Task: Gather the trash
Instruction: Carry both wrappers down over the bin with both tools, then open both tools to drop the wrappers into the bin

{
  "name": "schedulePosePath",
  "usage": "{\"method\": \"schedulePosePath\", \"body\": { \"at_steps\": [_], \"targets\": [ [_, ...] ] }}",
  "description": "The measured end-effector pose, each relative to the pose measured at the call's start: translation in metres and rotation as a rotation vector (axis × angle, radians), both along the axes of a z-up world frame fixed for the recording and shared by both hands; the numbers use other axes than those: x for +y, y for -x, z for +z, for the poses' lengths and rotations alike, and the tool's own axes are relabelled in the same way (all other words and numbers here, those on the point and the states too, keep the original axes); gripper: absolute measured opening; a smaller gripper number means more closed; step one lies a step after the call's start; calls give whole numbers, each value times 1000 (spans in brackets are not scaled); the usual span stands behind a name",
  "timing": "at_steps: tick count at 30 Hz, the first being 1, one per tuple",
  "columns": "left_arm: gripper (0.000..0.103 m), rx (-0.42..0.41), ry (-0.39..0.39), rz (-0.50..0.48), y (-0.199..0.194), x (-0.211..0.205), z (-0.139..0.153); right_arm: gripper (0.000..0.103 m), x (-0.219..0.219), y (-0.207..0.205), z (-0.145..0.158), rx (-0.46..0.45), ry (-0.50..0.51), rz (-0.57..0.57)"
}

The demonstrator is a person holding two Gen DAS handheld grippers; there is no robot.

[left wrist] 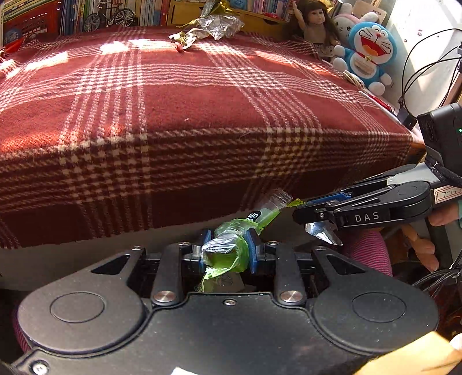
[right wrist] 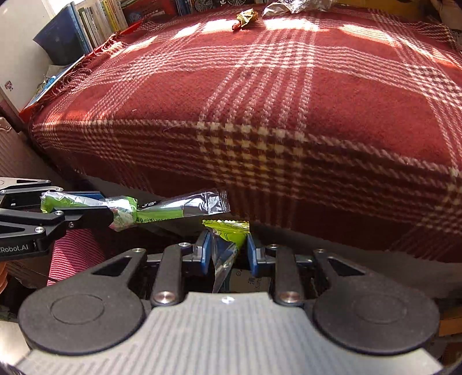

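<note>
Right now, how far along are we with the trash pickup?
Partway. In hand: the left gripper is clamped on a green wrapper, and the right gripper pinches a yellow-green wrapper, both off the near edge of the plaid blanket. Left: crumpled clear and gold wrappers at its far edge. No bin visible.

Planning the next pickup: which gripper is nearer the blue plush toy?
Right. The right gripper is on the blue plush toy's side; the left gripper is further across.

Red/white plaid blanket, green wrapper
</note>
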State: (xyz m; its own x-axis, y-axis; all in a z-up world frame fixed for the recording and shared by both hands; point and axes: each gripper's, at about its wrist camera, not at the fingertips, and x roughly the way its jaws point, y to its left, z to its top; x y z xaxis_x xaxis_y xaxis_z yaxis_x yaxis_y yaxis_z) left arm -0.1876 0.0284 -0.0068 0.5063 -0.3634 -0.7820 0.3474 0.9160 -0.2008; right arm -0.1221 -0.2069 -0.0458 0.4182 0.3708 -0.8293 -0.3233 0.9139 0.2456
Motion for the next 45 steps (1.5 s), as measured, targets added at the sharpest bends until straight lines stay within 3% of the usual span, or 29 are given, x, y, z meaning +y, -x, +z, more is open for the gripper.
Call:
{"method": "schedulePosePath", "body": {
  "at_steps": [7,22,32,39,43,45],
  "targets": [
    [25,145,-39,-3,-17,-9,-36,33,7,-2,-30,84,43,-9],
    [25,264,-79,-24,-35,-17,-70,34,23,-20,-44,166,54,0],
    [26,305,-112,-64,-50,-31,-88,36,27,-32,-32,207,75,4],
    [34,320,-122,-81,-55,-49,-94,38,35,-36,-32,224,73,10],
    [38,318,-133,-86,-55,-56,-95,51,35,-36,-36,228,73,1],
    [40,324,-130,-79,-55,-56,-95,53,35,-36,-36,225,75,7]
  ]
}}
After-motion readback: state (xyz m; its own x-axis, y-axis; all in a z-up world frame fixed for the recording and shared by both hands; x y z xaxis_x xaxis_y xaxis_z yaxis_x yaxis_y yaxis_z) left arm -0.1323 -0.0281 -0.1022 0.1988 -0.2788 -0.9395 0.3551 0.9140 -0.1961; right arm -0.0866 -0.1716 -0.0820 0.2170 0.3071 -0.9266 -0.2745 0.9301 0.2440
